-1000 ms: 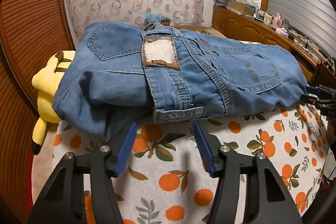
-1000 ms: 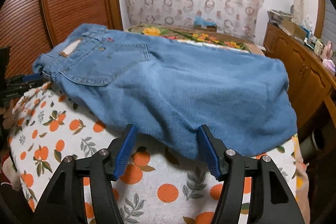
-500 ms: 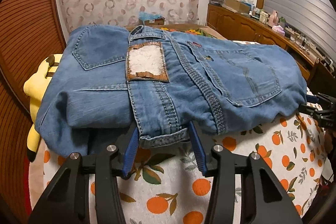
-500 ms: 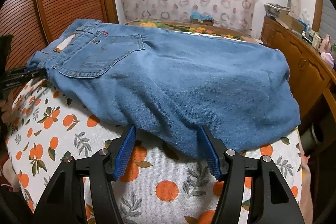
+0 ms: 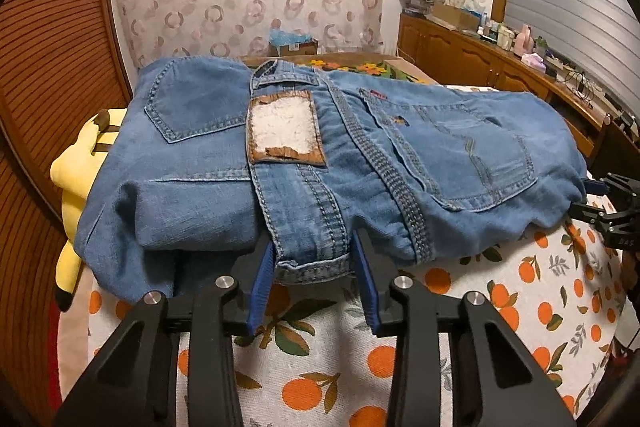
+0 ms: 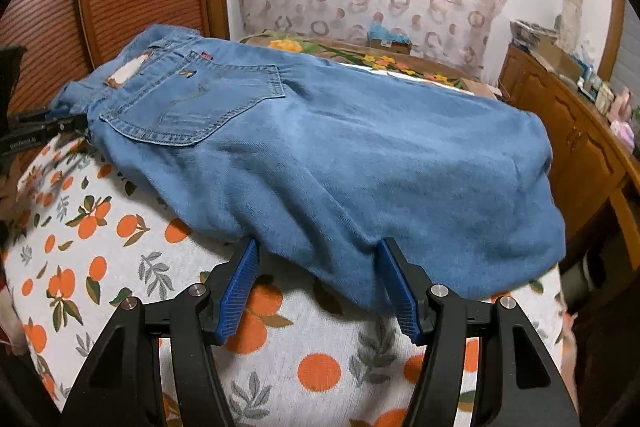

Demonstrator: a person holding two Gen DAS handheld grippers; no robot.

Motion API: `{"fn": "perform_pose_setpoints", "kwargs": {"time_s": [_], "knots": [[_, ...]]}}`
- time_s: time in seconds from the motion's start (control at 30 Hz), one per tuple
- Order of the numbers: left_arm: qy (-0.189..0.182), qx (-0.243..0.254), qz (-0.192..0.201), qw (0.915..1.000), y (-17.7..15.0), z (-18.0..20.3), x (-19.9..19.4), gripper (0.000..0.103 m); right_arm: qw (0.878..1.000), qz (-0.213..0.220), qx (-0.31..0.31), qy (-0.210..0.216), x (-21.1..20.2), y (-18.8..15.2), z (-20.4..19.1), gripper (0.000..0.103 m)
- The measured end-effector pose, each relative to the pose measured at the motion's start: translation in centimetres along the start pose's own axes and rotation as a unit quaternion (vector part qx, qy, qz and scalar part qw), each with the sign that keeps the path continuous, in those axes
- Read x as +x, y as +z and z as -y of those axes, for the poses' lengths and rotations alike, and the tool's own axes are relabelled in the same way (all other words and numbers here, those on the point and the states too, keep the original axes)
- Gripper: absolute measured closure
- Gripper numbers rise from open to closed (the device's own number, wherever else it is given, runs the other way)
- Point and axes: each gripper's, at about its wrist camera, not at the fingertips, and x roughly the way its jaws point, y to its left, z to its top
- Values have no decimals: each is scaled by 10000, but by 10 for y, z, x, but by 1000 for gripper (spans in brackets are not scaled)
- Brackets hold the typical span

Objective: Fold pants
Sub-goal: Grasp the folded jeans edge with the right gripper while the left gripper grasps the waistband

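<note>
— What's lying across the middle of both views?

— The pants (image 5: 360,163), already doubled over, are resting on the orange-print cover (image 5: 520,307). Their long axis is running left to right, waistband end toward the left of the frame and the folded leg end toward the right.

— Which tool is nearer the waist?

— The left gripper (image 5: 314,267), sitting at the bottom centre of its view. Its jaws have just been closing around the waistband flap (image 5: 316,259) hanging over the near edge; the flap is between the pads, but I cannot tell whether they are pinching yet.

— And the other?

— The right gripper (image 6: 318,279) is standing with jaws apart, the near leg edge (image 6: 320,255) lying between them, unclamped.

— Room to move?

— A yellow plush toy (image 5: 76,179) is crowding the left edge; the far side is looking freer, I'd judge, for a fold away from us.
</note>
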Motion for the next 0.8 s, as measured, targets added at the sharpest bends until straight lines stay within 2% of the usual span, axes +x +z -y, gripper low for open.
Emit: {"fn": "perform_pose_setpoints", "kwargs": {"time_s": [0.33,0.47,0.57,0.73,0.8], "knots": [[-2,15,66,10000,6,4,-3,69,9968,-408,-680,-21,26,18,-18,40],[-1,21,82,10000,6,4,-4,69,9967,-363,-726,15,31,22,-20,40],[-19,49,152,9999,10,6,-6,76,9967,-329,-738,42,34,24,-19,41],[85,200,218,9995,19,15,-10,84,9971,-200,-733,14,35,24,-14,65],[131,229,315,9992,21,18,-14,85,9974,-137,-713,22,33,22,-11,78]]}}
